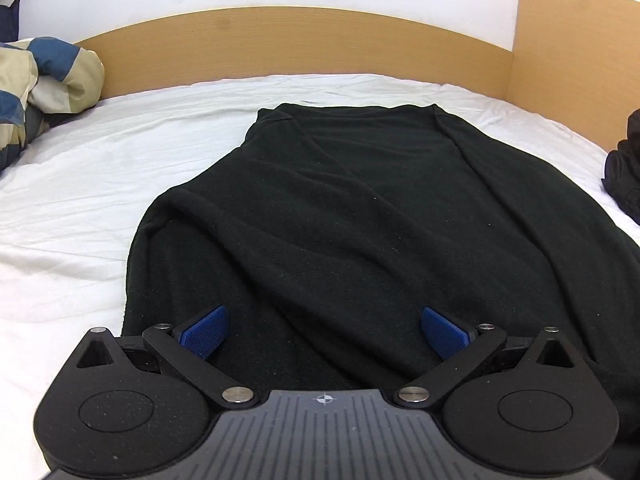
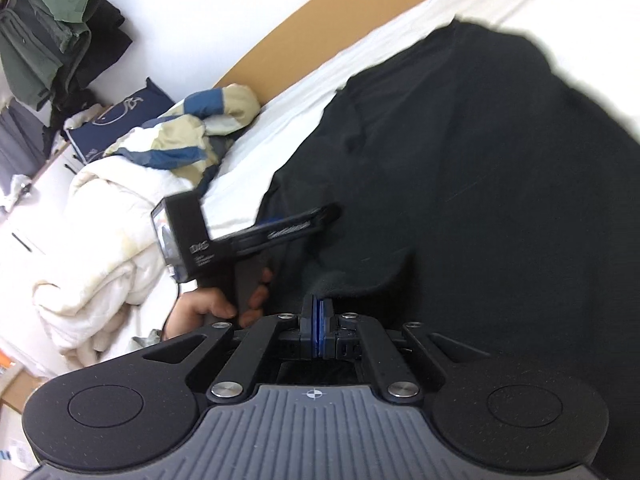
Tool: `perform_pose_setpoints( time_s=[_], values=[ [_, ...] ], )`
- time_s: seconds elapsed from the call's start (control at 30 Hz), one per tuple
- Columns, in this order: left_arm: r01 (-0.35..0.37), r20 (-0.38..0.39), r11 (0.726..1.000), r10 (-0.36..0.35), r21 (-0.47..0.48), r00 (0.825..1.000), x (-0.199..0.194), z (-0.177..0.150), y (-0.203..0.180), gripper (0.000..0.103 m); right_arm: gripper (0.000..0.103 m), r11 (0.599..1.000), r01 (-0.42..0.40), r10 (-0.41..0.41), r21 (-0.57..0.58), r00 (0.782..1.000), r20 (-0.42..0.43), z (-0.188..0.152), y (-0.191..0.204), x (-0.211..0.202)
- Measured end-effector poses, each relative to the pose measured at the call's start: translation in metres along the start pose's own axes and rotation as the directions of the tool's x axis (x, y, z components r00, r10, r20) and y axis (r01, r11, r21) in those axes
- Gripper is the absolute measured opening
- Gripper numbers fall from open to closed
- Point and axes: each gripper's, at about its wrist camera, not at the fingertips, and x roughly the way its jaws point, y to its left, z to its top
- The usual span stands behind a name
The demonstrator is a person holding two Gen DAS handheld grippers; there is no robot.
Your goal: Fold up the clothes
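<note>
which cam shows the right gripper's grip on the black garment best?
Right wrist view. The right gripper has its blue pads pressed together on a raised edge of the black garment, seen close up. The left wrist view shows the garment spread on the white sheet beyond the open left gripper, but not the right gripper or its pinch.

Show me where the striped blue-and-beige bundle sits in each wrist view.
Left wrist: the striped bundle lies at the far left edge, on the white sheet by the headboard.
Right wrist: upper left of centre, beyond the left tongs.
Shared landmark: the black garment.
</note>
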Motion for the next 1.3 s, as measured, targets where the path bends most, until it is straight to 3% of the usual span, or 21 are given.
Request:
perform_pose_setpoints(
  time_s=[0.2, 0.3, 0.37, 0.47, 0.57, 0.6, 0.67, 0.7, 0.77, 0.8, 0.9, 1.07, 1.17, 1.2, 1.23, 1.27, 1.3],
  values=[
    [-0.001, 0.0, 1.0, 0.001, 0.002, 1.0, 0.002, 0.0, -0.001, 0.102, 0.002, 0.991, 0.126, -0.126, -0.042, 0.992, -0.006, 0.021, -0.015, -0.019],
    [0.0, 0.002, 1.0, 0.0, -0.001, 1.0, 0.002, -0.001, 0.0, 0.102, 0.002, 0.96, 0.241, -0.24, -0.141, 0.97, 0.029, 0.023, -0.009, -0.022],
    [0.002, 0.003, 1.0, -0.002, -0.004, 1.0, 0.002, -0.001, 0.0, 0.102, 0.002, 0.952, 0.279, -0.275, -0.131, 0.96, 0.043, 0.026, -0.015, -0.027],
    [0.002, 0.004, 1.0, -0.002, -0.004, 1.0, 0.0, -0.002, 0.0, 0.102, 0.003, 0.917, 0.365, -0.364, -0.162, 0.931, 0.035, 0.026, -0.021, -0.028],
    [0.009, 0.008, 1.0, -0.009, -0.012, 1.0, -0.002, -0.002, 0.002, 0.102, 0.004, 0.84, 0.499, -0.491, -0.215, 0.866, 0.091, 0.02, -0.019, -0.031],
    [0.011, 0.009, 1.0, -0.011, -0.015, 1.0, -0.002, -0.002, 0.002, 0.102, 0.007, 0.839, 0.499, -0.486, -0.218, 0.867, 0.113, 0.017, -0.016, -0.035],
    [0.016, 0.011, 1.0, -0.015, -0.02, 1.0, -0.003, -0.003, 0.003, 0.102, 0.009, 0.882, 0.389, -0.377, -0.265, 0.921, 0.097, 0.007, -0.007, -0.039],
    [0.018, 0.013, 1.0, -0.018, -0.023, 1.0, -0.003, -0.003, 0.004, 0.102, 0.017, 0.894, 0.333, -0.326, -0.299, 0.942, 0.075, 0.001, 0.0, -0.038],
    [0.023, 0.016, 0.999, -0.022, -0.029, 1.0, -0.004, -0.003, 0.005, 0.102, 0.033, 0.878, 0.276, -0.286, -0.39, 0.958, 0.035, -0.017, 0.018, -0.03],
    [0.022, 0.017, 0.999, -0.022, -0.03, 1.0, -0.004, -0.003, 0.005, 0.102, 0.039, 0.851, 0.278, -0.293, -0.445, 0.956, 0.036, -0.028, 0.026, -0.025],
    [0.019, 0.018, 0.999, -0.018, -0.028, 1.0, -0.006, -0.003, 0.005, 0.102, 0.039, 0.763, 0.29, -0.333, -0.578, 0.942, 0.032, -0.058, 0.044, -0.006],
    [0.031, 0.027, 0.998, -0.029, -0.048, 0.999, -0.008, -0.004, 0.008, 0.102, 0.039, 0.737, 0.256, -0.339, -0.625, 0.941, -0.014, -0.081, 0.048, 0.019],
    [0.035, 0.03, 0.998, -0.034, -0.055, 0.999, -0.009, -0.004, 0.009, 0.102, 0.039, 0.714, 0.285, -0.379, -0.639, 0.926, -0.01, -0.089, 0.052, 0.033],
    [0.037, 0.031, 0.998, -0.035, -0.057, 0.999, -0.009, -0.004, 0.009, 0.102, 0.036, 0.706, 0.303, -0.397, -0.641, 0.918, -0.003, -0.091, 0.054, 0.035],
    [0.04, 0.033, 0.997, -0.038, -0.06, 0.999, -0.009, -0.004, 0.01, 0.102, 0.026, 0.699, 0.33, -0.418, -0.634, 0.908, 0.011, -0.091, 0.057, 0.034],
    [0.043, 0.035, 0.997, -0.041, -0.065, 0.999, -0.01, -0.004, 0.011, 0.102, 0.006, 0.695, 0.348, -0.431, -0.629, 0.902, 0.023, -0.091, 0.06, 0.032],
    [0.047, 0.036, 0.997, -0.044, -0.069, 0.998, -0.01, -0.004, 0.011, 0.102, 0.006, 0.698, 0.348, -0.425, -0.626, 0.905, 0.03, -0.09, 0.061, 0.028]
  ],
)
